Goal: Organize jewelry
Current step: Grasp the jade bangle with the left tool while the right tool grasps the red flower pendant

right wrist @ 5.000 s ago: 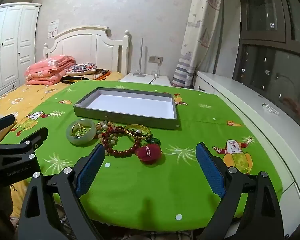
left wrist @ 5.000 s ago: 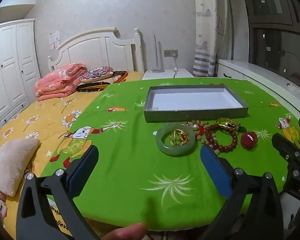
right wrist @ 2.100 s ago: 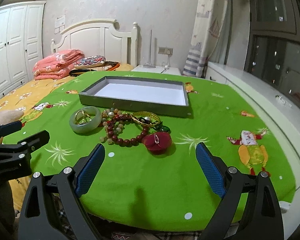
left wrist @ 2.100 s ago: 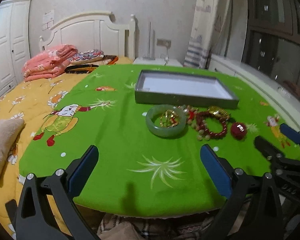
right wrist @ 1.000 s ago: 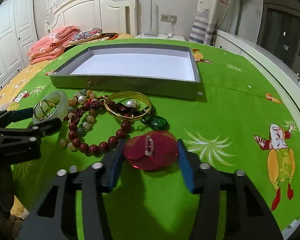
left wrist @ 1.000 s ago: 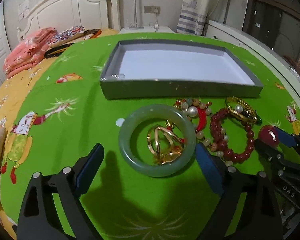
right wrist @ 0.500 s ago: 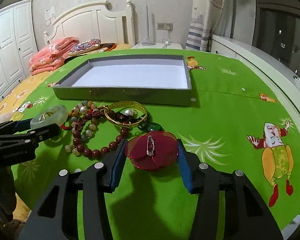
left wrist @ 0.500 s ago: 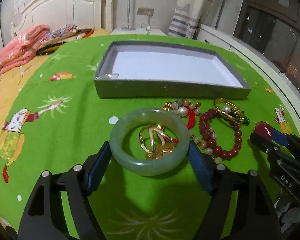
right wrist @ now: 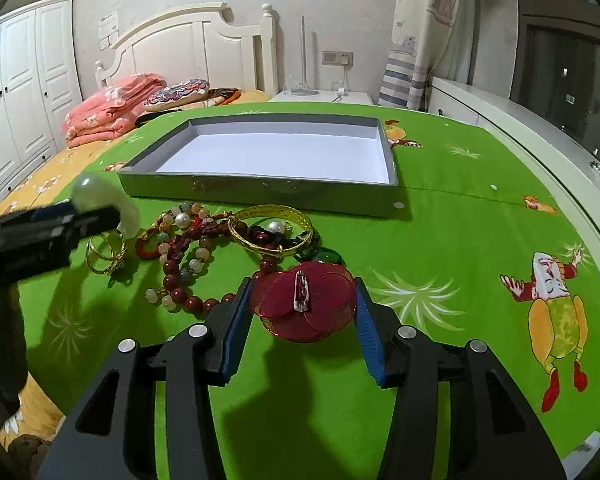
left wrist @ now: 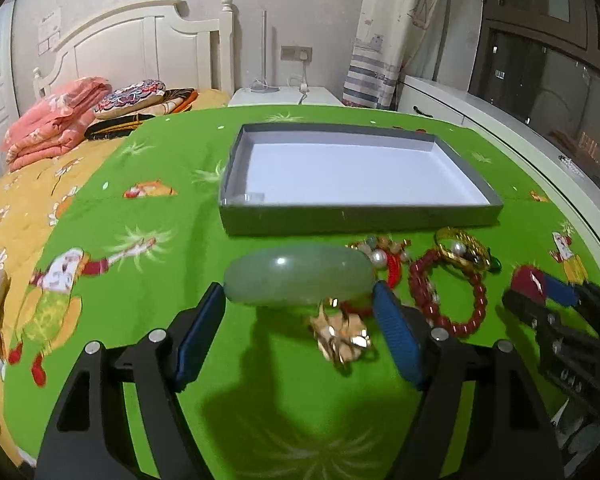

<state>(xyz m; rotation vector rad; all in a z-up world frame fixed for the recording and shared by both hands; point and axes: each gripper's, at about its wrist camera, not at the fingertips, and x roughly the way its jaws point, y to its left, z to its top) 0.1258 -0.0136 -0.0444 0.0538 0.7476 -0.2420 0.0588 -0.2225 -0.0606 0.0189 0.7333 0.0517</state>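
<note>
Nearest the table's front edge, the left gripper (left wrist: 300,320) clamps the jade bangle (left wrist: 298,275), lifted; the right gripper (right wrist: 302,312) pinches the red brooch (right wrist: 304,300). Next, likely, both go over the gray tray (left wrist: 356,222) rim beyond the beads (right wrist: 188,264), then release

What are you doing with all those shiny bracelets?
A person is sorting jewelry with two hand-held grippers. The left hand-held gripper is clamped on the green jade bangle, lifted off the green cloth. The right hand-held gripper squeezes the red flower brooch. The gold rings, red bead bracelet and gold bangle lie on the cloth. The grey tray behind them holds nothing yet.
</note>
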